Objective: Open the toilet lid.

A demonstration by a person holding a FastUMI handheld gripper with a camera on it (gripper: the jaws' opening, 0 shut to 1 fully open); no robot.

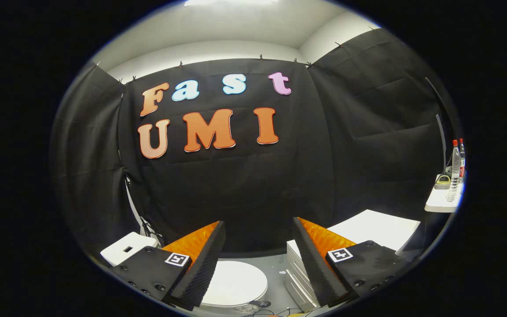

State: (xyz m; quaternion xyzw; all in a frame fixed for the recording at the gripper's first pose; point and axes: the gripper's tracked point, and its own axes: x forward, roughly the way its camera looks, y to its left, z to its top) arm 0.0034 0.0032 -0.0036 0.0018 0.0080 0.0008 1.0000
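2 fingers (200, 259) of the tool (258, 264) stand wide apart, holding nothing. Below and between them, nearer one finger, the toilet lid (236, 282) lies flat and closed. A white drawer unit (295, 275) sits beside the toilet, and 2 bottles (456, 171) stand on a small shelf (439, 203).

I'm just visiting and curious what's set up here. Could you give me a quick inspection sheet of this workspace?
Surface: grey floor, partly visible.
Job's things: white toilet, lid down, low between the fingers.
Clutter: white drawer unit beside the toilet; white box; white table; two bottles on a side shelf.
Claw: claw open, holding nothing, above the lid.
Cables: loose wires on the floor near the toilet.
Surroundings: black cloth wall, white ceiling.
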